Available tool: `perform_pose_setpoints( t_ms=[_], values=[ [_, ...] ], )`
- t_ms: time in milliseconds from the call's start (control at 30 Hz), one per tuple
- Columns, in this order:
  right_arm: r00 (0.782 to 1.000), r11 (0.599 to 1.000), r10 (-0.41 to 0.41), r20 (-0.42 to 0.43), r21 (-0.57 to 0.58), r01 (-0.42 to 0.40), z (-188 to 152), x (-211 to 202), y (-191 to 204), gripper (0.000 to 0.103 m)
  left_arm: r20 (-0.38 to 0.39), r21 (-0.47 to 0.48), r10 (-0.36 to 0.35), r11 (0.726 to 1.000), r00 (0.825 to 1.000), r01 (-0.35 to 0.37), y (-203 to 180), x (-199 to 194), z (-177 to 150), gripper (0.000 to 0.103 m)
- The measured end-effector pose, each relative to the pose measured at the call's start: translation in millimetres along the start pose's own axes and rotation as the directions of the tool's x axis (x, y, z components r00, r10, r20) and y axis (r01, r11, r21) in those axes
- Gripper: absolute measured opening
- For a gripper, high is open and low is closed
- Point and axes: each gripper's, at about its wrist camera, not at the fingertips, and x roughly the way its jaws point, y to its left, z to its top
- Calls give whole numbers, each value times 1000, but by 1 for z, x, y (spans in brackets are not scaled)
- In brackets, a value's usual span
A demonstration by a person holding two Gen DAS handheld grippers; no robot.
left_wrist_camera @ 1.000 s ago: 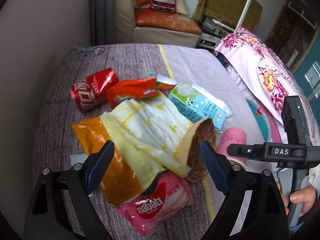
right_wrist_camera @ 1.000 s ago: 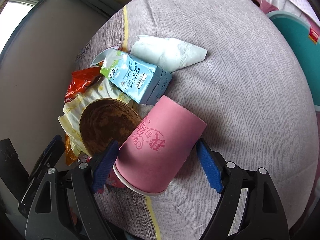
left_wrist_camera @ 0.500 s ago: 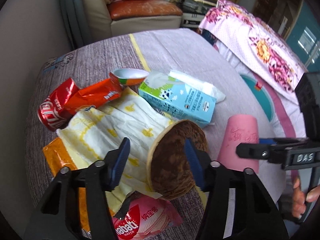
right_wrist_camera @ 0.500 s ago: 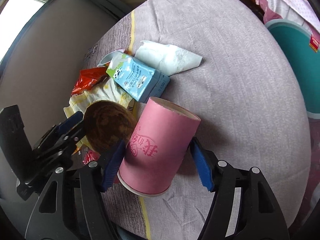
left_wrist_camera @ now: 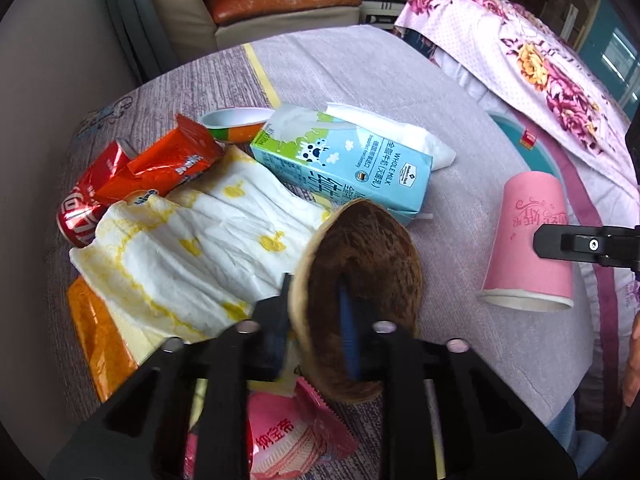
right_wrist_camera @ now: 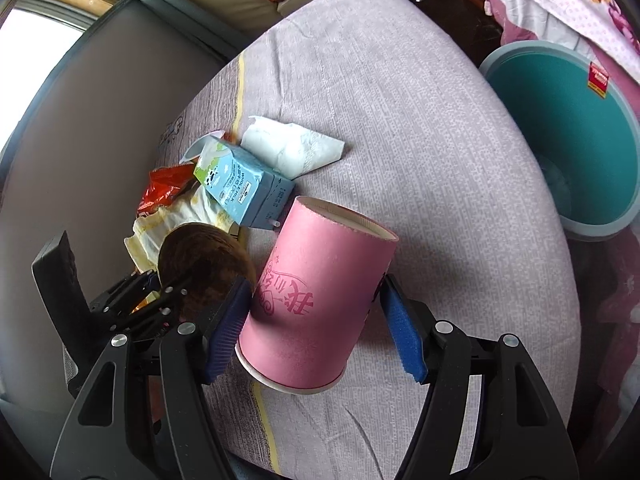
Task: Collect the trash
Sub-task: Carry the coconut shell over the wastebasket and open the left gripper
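A brown fibrous bowl (left_wrist_camera: pixel 360 256) stands tilted on its edge among the trash. My left gripper (left_wrist_camera: pixel 314 284) is shut on its rim, one finger inside and one outside; it also shows in the right wrist view (right_wrist_camera: pixel 152 292). A pink paper cup (right_wrist_camera: pixel 320 296) hangs upside down and tilted, with my right gripper (right_wrist_camera: pixel 316 284) shut on its sides, both blue pads pressing. In the left wrist view the pink cup (left_wrist_camera: pixel 528 240) is at the right, held just above the table by the right gripper (left_wrist_camera: pixel 592 244).
On the grey tablecloth (right_wrist_camera: pixel 400 100) lie a blue milk carton (left_wrist_camera: pixel 352 168), a white tissue (left_wrist_camera: pixel 400 132), a red can (left_wrist_camera: pixel 88 208), an orange wrapper (left_wrist_camera: pixel 168 164), a white-yellow paper (left_wrist_camera: pixel 192 248) and a pink wafer packet (left_wrist_camera: pixel 288 440). A teal bin (right_wrist_camera: pixel 568 128) stands beside the table at the right.
My left gripper moved in over the brown bowl and shut on its rim. My right gripper closed on the pink cup and carried it up and away from the pile.
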Motion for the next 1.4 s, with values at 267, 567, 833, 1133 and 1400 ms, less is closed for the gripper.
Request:
perform_pose_setpoints(
  t_ms=[267, 567, 833, 1133, 1400],
  values=[
    [999, 1000, 15, 37, 5, -15, 1, -15, -10, 63, 37, -26, -5, 1000, 999, 6, -9, -23, -5, 10],
    [994, 998, 30, 109, 42, -35, 4, -47, -36, 63, 86, -44, -68, 996, 994, 72, -28, -47, 13, 10],
    [971, 992, -6, 240, 121, -24, 16, -101, -88, 63, 100, -5, -103, 995, 990, 104, -76, -43, 45, 10],
    [932, 966, -66, 357, 255, -29, 18, -156, -169, 63, 85, 111, -146, 984, 986, 136, -165, -14, 87, 10],
    [926, 939, -99, 363, 343, -34, 20, -166, -223, 63, 47, 198, -162, 969, 986, 150, -235, 31, 115, 10]
  ],
)
